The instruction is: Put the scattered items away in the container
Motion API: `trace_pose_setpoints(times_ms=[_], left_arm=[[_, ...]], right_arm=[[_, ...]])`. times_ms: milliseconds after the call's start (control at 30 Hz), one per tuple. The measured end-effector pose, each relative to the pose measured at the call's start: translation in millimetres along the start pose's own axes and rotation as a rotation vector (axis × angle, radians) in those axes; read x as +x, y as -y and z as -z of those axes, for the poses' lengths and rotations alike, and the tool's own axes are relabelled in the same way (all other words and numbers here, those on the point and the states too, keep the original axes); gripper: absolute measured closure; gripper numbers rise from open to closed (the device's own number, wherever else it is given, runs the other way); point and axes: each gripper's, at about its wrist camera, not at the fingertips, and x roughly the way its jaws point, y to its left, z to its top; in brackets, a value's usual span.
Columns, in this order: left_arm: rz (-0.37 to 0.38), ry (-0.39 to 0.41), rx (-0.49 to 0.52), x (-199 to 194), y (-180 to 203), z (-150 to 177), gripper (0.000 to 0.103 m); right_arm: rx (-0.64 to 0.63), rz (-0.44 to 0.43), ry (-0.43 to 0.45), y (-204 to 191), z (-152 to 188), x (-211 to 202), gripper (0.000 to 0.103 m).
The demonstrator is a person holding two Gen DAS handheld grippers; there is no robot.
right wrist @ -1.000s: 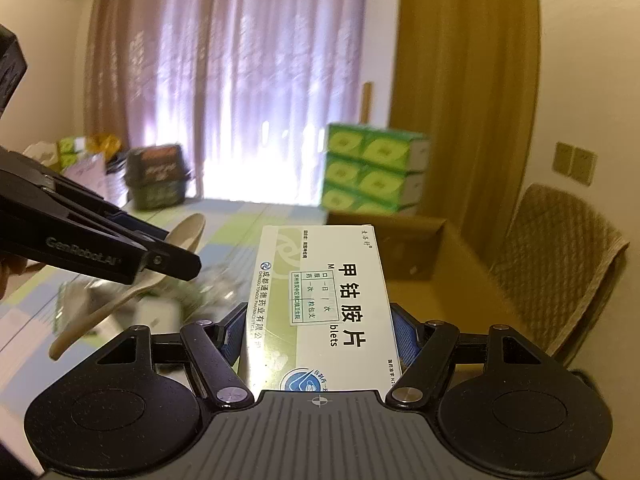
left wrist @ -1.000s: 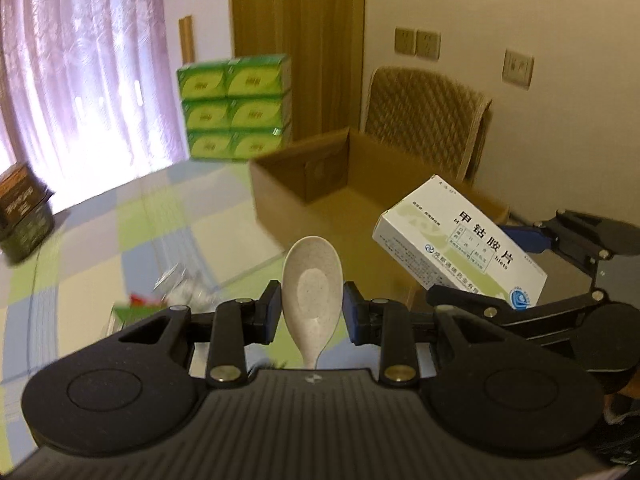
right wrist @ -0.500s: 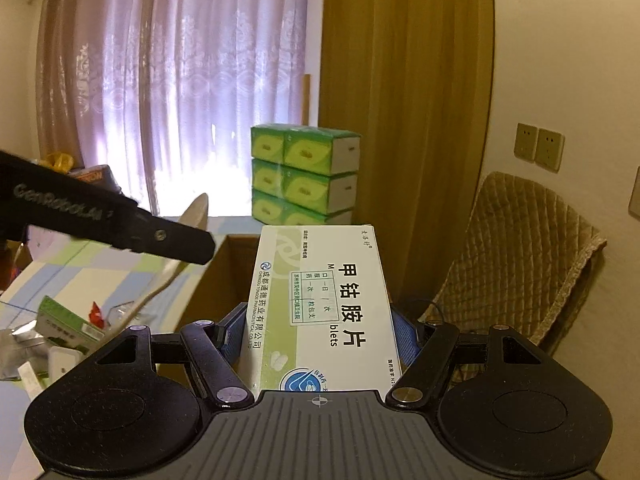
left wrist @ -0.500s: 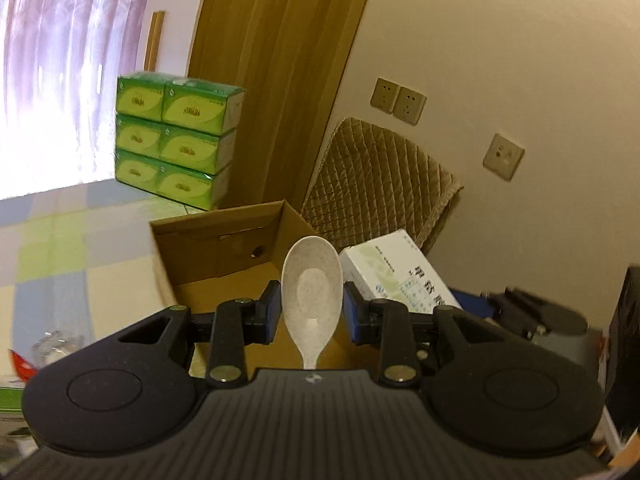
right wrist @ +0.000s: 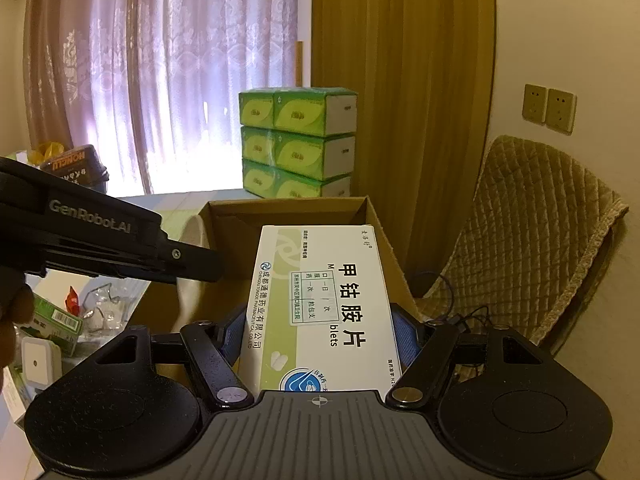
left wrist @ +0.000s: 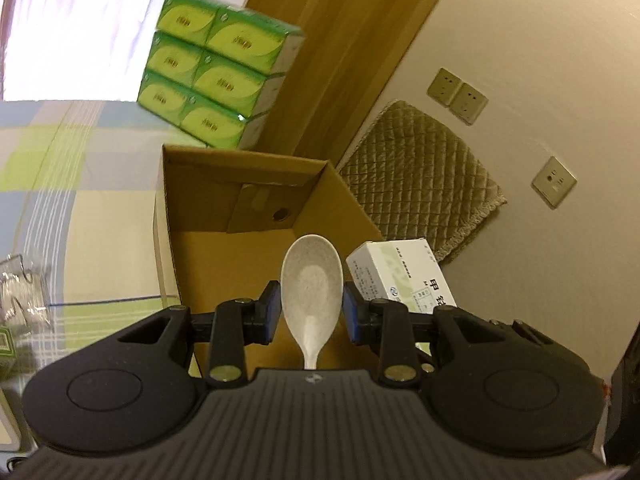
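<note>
Overhead, left fingers are gripping a spoon, right fingers a medicine box, above the carton on the checked desk by curtains.

Setting: a home living or dining room. Evidence: sheer patterned curtains over a bright window, a chair with a quilted cover against the wall, wall sockets. Stacked green tissue packs sit on a checked tablecloth.

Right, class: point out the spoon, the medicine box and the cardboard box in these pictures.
spoon [left wrist: 311, 276]: left wrist view, on the bowl of the spoon.
medicine box [right wrist: 320, 304]: right wrist view, on its printed top face.
cardboard box [left wrist: 276, 170]: left wrist view, on its far wall.
</note>
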Motion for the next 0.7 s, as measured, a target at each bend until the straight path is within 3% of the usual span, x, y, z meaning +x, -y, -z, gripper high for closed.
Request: trace_pose_setpoints(times_ms=[700], left_arm=[[-0.072,0.051,0.06,-58,-20,28,0.055]], right_arm=[[-0.004,-0.047,-0.01,-6,2,14,0.029]])
